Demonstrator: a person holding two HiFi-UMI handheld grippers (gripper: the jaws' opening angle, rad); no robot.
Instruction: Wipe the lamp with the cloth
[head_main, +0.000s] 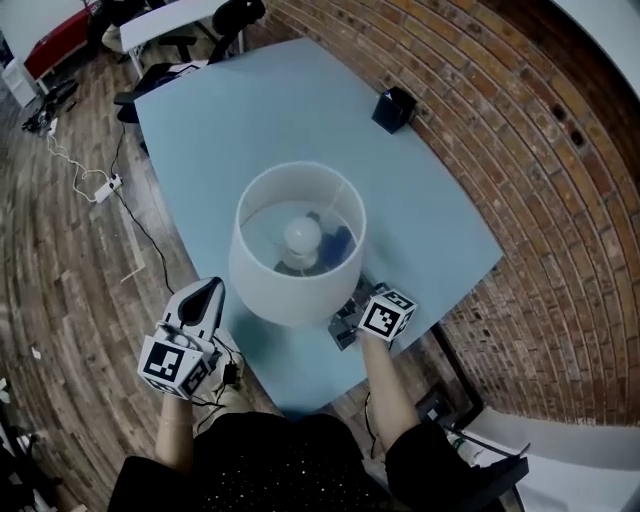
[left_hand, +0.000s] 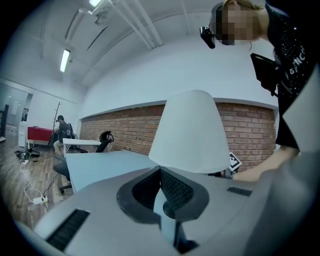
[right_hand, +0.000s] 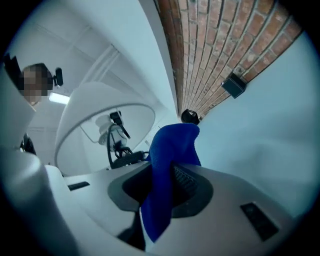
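Observation:
The lamp stands in the middle of the light blue table, its white shade open at the top with the bulb showing inside. My right gripper is shut on the blue cloth and reaches under the shade's near right rim. Only its marker cube shows from above, while a bit of cloth is visible through the shade. From below, the shade and the lamp's socket are close ahead. My left gripper is shut and holds nothing, a little apart from the shade at its near left.
A small black box sits at the table's far right edge by the brick wall. Office chairs stand beyond the far end. A power strip and cables lie on the wooden floor at left. The table's near edge is at my body.

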